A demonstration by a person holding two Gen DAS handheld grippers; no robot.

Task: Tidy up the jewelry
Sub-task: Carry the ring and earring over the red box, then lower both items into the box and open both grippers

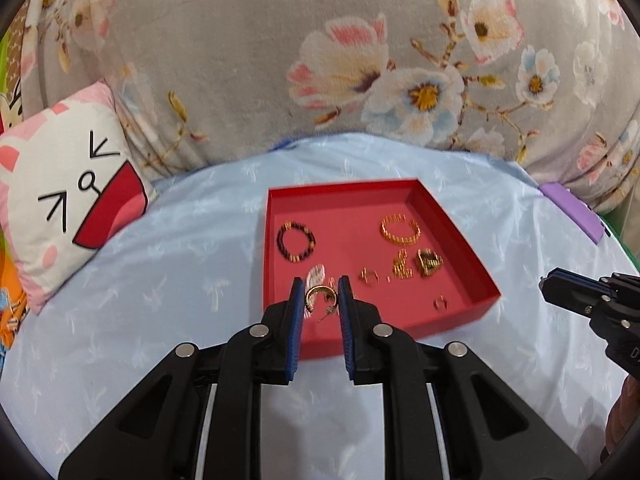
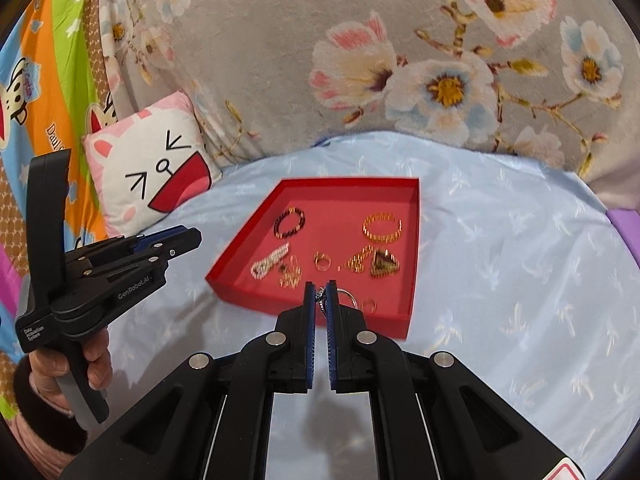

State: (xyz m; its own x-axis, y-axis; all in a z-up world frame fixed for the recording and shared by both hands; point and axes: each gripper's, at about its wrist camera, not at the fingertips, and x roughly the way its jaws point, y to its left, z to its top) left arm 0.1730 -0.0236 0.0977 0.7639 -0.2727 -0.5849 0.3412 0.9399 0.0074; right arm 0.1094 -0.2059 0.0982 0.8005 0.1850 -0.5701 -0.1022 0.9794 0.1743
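Nearest, the left tongs (image 1: 320,294) pinch a gold hoop earring (image 1: 319,295) and the right tongs (image 2: 320,294) stand narrow on a thin silver chain (image 2: 321,299), both above the near edge of the red tray (image 1: 452,220) on the bed (image 1: 160,280), so placing is the step in hand, and next each piece wants lowering onto bare tray floor short of the beaded bracelet (image 1: 296,241) and gold bracelet (image 1: 400,230) farther back

One red tray (image 2: 412,248) on the blue bed cover. Two bracelets lie in it: one dark beaded bracelet (image 2: 289,222), one gold link bracelet (image 2: 382,228). One pearl strand (image 2: 269,264). One heart-shaped piece (image 2: 384,265). Two small gold rings (image 2: 322,261) (image 2: 369,306). One gold hoop earring (image 1: 319,295) and one silver chain piece (image 2: 320,298), each between gripper fingers. One cartoon-face cushion (image 2: 156,168).
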